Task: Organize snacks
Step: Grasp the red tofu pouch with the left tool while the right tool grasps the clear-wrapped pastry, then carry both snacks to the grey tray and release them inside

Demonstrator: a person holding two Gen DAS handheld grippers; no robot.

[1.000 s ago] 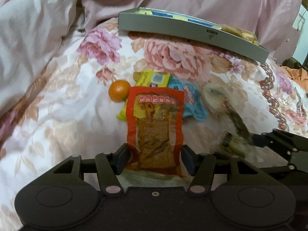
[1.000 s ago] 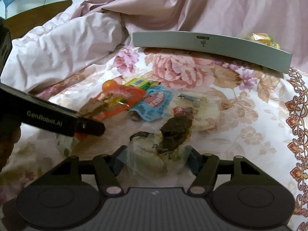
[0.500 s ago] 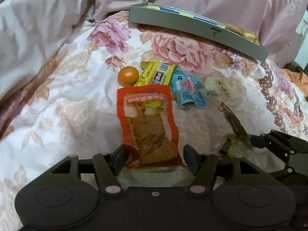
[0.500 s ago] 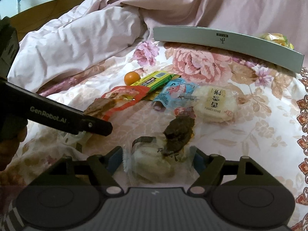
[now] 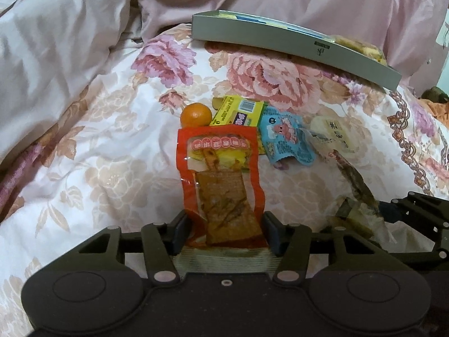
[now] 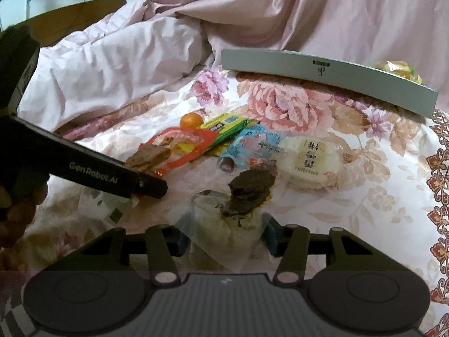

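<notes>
Taking the gray box (image 5: pixel 294 47) at the far end of the bed as the mark: the left gripper (image 5: pixel 224 224) is closed on the near end of the red pouch (image 5: pixel 219 174), whose far end points toward the box, ready to carry over. Behind it, nearer the box, lie the orange (image 5: pixel 196 115), yellow pack (image 5: pixel 238 111), blue pack (image 5: pixel 286 140) and white cake (image 6: pixel 311 163), unsorted. The right gripper (image 6: pixel 224 238) clamps the clear packet (image 6: pixel 224 219) by its near end.

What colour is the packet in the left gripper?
Red-orange packet with a clear window, clearest in the left wrist view.
</notes>
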